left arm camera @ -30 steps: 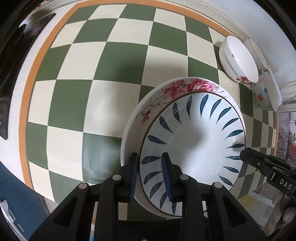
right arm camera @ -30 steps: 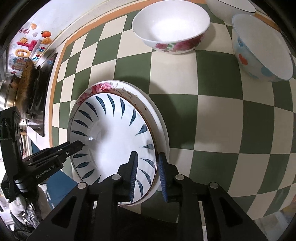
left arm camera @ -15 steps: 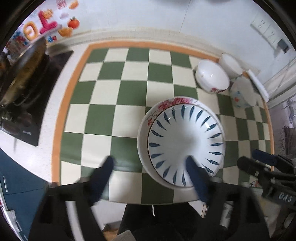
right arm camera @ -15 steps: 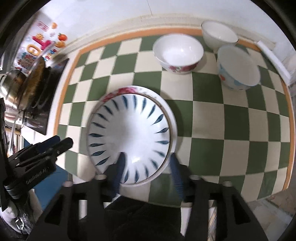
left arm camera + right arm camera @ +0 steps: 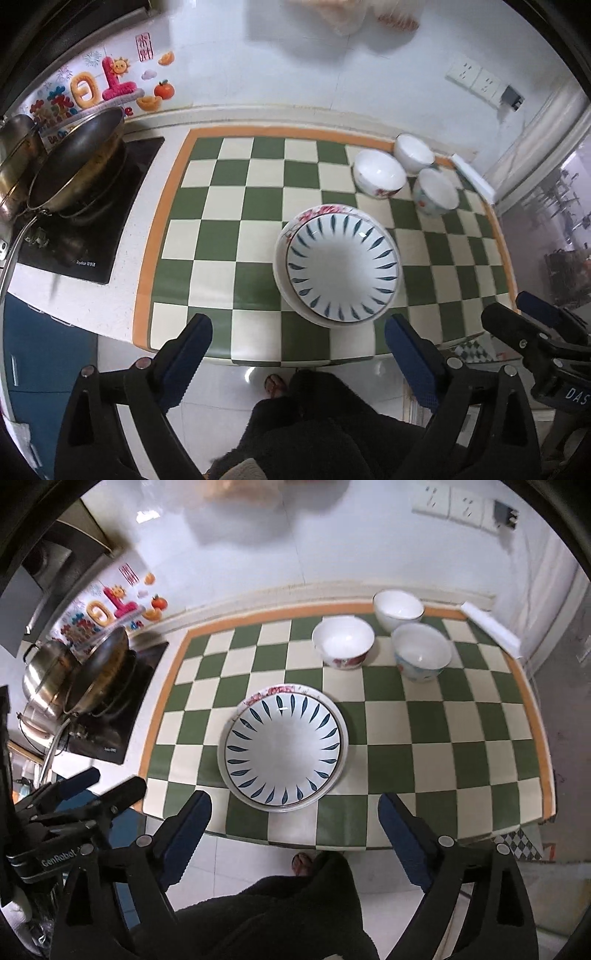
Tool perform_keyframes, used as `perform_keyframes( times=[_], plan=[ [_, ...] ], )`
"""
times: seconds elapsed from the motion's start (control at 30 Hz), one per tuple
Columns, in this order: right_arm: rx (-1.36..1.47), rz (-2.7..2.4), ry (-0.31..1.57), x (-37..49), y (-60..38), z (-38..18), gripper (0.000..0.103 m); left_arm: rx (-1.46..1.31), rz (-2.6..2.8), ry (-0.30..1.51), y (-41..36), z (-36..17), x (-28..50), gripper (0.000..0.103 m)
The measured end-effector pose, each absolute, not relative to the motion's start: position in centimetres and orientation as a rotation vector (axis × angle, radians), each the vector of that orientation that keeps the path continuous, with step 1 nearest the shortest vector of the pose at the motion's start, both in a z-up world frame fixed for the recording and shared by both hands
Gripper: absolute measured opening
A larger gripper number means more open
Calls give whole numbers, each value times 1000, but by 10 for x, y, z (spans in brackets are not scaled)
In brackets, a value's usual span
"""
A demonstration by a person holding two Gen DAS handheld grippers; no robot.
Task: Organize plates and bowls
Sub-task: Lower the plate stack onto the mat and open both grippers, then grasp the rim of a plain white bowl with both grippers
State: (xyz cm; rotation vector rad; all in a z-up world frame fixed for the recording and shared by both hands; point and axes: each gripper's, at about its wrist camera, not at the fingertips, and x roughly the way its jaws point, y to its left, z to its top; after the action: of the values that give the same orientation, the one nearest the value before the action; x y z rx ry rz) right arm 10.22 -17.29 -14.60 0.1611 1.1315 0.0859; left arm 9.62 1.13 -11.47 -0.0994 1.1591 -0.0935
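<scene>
We count two plates and three bowls on the counter (image 5: 255,206). The blue-leaf plate (image 5: 343,271) sits on top of the floral plate (image 5: 286,236), whose pink-flowered rim shows along the far and left edge; the stack lies near the front edge of the checkered mat (image 5: 443,720). The three bowls cluster at the far right corner: a rose-patterned bowl (image 5: 343,641), a plain white bowl (image 5: 398,609) behind it against the orange border, and a bowl with blue and red spots (image 5: 422,651) just beside both. To the left of the mat, one wok (image 5: 79,166) and one steel pot (image 5: 46,681) stand on the black cooktop (image 5: 110,206).

Our left tongs (image 5: 297,356) hang above the counter's front edge, fingers spread wide and gripping nothing, looking down at the stack. Our right tongs (image 5: 293,832) are held level with them on the other side, likewise spread wide and empty, clear of the plates.
</scene>
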Motion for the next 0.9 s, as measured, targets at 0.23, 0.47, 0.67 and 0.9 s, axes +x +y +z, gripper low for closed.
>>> perform_keyframes(
  times=[0.23, 0.47, 0.67, 0.9],
  plan=[
    [156, 64, 1073, 71, -171, -126, 97, -93, -117, 1102, 10, -98, 78, 103],
    [183, 89, 1088, 67, -173, -131, 97, -63, -149, 1098, 0, -101, 85, 103],
    [329, 138, 1081, 109, -208, -145, 97, -56, -130, 1087, -17, -111, 138, 103],
    [409, 114, 1117, 210, -261, -176, 97, -92, -91, 1148, -41, -145, 244, 103]
  ],
)
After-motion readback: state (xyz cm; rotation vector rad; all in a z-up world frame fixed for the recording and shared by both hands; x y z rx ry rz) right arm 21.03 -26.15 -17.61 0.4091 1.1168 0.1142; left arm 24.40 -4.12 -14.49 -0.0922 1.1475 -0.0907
